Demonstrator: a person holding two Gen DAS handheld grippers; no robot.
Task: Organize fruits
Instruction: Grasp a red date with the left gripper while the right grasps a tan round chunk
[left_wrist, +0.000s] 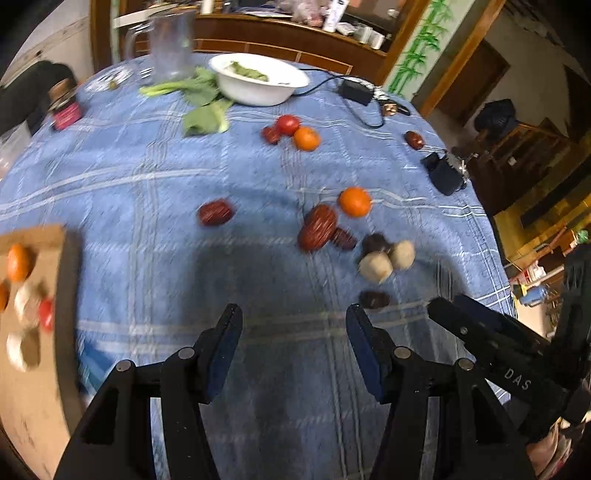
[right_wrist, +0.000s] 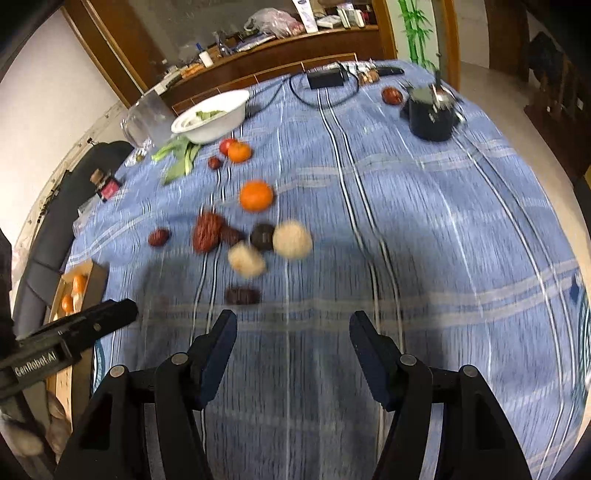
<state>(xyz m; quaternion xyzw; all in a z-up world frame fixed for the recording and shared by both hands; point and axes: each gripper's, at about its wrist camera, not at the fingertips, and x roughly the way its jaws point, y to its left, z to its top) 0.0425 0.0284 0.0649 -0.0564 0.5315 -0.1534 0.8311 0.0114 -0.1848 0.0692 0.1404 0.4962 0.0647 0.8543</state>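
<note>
Far left of the left hand-held gripper (left_wrist: 294, 325), a cardboard box (left_wrist: 44, 387) at the bench (left_wrist: 147, 192) edge holds oranges, a red fruit and pale round pieces. This gripper hovers above the blue checked cloth, jaws apart and empty. Ahead of it, slightly left, lies a single red date (left_wrist: 216, 213); ahead to its right sit a large red date (left_wrist: 318, 228), an orange (left_wrist: 354, 201) and two pale round fruits (left_wrist: 386, 260) touching a dark one. A dark date (left_wrist: 374, 300) lies just beyond its right finger. The right hand-held gripper (right_wrist: 293, 330) also stands open with nothing between its jaws, the same cluster ahead to its left.
</note>
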